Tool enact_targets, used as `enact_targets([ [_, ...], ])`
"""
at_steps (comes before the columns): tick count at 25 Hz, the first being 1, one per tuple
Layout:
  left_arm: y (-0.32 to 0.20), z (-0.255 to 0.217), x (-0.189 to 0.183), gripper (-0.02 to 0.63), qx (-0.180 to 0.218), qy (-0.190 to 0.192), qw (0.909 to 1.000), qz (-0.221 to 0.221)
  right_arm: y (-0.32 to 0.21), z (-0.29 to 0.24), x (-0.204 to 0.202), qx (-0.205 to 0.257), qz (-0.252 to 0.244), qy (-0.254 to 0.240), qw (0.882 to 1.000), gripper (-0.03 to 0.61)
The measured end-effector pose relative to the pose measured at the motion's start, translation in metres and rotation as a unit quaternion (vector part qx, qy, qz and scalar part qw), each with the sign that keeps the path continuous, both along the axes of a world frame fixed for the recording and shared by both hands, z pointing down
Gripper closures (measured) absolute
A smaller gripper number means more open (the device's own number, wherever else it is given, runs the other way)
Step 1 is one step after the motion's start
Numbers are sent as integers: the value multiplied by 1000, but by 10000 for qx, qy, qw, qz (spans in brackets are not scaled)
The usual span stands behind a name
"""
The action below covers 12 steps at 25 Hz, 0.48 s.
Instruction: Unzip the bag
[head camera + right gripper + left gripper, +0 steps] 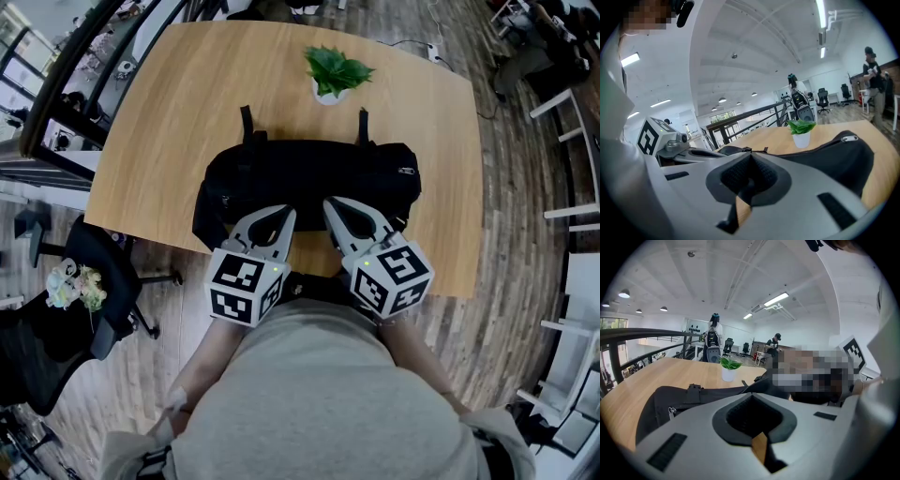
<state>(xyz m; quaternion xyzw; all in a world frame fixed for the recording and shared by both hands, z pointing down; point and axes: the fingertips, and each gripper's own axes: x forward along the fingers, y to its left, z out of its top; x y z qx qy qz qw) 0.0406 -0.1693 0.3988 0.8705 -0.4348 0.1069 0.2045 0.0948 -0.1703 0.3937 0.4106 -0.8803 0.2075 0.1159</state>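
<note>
Left tongs: jaws pressed together, nothing gripped; tip over the near edge of the bag, contact unclear.
Right tongs: jaws together, empty; tip just beside the left one, at the bag's 6 o'clock.
Bag: black, lengthwise mid-tabletop, straps toward 12 o'clock.
Zip pull: silver, at the bag's 3 o'clock end; top looks closed.
Potted plant: at the bag's 12 o'clock, apart.

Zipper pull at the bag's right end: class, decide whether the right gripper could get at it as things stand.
Probably yes: the zipper pull lies exposed on the bag, nothing stands between it and the right gripper, whose shut jaws must open first.
</note>
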Motion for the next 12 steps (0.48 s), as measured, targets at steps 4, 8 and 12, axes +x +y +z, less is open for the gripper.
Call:
enact_targets([
  [4,1,1,0,597,-25,17,10000,-2,2,2,0,-48,-10,-24,10000,573],
  [8,2,1,0,597,-31,53,10000,-3,3,3,-1,-51,-33,-23,10000,574],
  [12,2,0,-3,597,-42,98,9999,-49,4,2,-1,-48,-43,-24,10000,573],
])
